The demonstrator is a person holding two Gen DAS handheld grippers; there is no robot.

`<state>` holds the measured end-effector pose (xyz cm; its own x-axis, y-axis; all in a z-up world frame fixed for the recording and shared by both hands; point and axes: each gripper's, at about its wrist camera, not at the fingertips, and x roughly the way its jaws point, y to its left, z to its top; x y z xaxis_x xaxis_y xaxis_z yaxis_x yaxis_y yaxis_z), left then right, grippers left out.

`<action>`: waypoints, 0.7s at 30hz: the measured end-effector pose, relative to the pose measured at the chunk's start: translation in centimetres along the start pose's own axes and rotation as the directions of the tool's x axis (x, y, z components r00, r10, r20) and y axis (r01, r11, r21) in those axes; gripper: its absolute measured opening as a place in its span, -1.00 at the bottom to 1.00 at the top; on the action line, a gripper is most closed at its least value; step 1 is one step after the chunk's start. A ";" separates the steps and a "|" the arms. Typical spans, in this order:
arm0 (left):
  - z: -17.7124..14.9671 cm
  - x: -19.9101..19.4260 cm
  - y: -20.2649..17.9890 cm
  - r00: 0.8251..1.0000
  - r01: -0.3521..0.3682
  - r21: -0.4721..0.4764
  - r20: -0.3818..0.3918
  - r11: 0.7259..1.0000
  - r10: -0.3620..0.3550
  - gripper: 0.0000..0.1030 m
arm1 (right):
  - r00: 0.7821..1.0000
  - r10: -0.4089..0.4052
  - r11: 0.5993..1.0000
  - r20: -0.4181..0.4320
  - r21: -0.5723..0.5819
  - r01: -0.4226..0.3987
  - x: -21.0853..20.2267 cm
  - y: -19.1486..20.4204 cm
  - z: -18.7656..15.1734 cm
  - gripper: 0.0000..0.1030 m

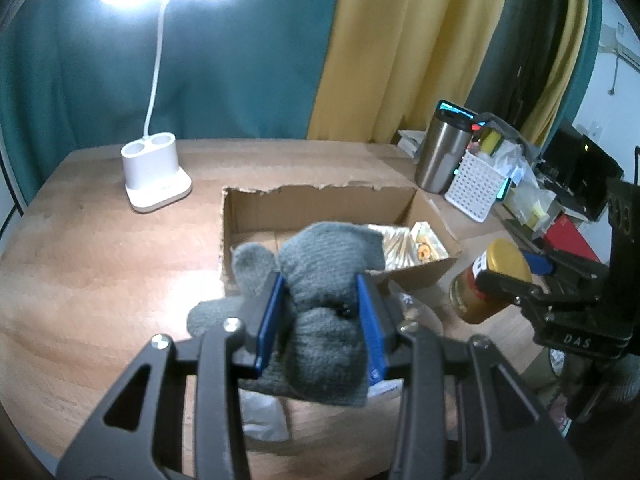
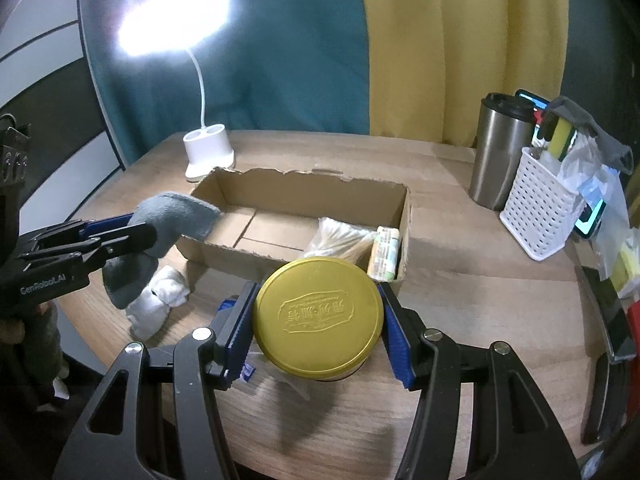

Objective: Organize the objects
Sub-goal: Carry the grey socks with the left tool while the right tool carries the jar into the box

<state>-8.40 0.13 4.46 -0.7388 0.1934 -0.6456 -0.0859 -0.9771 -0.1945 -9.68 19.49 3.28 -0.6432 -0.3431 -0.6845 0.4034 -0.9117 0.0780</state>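
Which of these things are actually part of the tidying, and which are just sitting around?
Part of the job:
grey sock in left hand-held gripper
gold-lidded jar in right hand-held gripper
cardboard box
white sock

Lying about:
desk lamp
steel tumbler
white basket

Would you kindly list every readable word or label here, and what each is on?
"GenRobot.AI": side of the left hand-held gripper.
"DAS": body of the right hand-held gripper.
Embossed characters on the jar's gold lid: not legible.
Jar label and the packet in the cardboard box: too blurred.
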 end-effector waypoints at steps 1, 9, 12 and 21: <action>0.2 -0.1 0.0 1.000 0.000 0.000 0.004 1.000 0.000 -0.25 | 1.000 0.000 1.000 0.001 -0.002 0.000 0.0 0.0 0.2 0.17; 1.1 0.6 0.4 1.000 0.010 -0.012 0.008 1.000 -0.010 -0.25 | 1.000 0.005 1.000 0.006 -0.020 -0.005 0.3 0.1 1.2 0.17; 1.7 0.9 0.5 1.000 0.007 -0.010 0.010 1.000 -0.007 -0.25 | 1.000 0.012 1.000 0.006 -0.029 -0.012 0.6 0.2 1.7 0.17; 2.7 2.7 1.4 1.000 -0.009 -0.024 -0.010 1.000 0.009 -0.25 | 0.999 0.035 0.999 0.010 -0.026 -0.035 1.9 0.0 3.0 0.17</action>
<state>-12.34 -0.94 4.46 -0.7328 0.1857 -0.6546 -0.0632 -0.9765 -0.2062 -12.82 18.17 4.16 -0.6351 -0.3776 -0.6739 0.4427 -0.8928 0.0830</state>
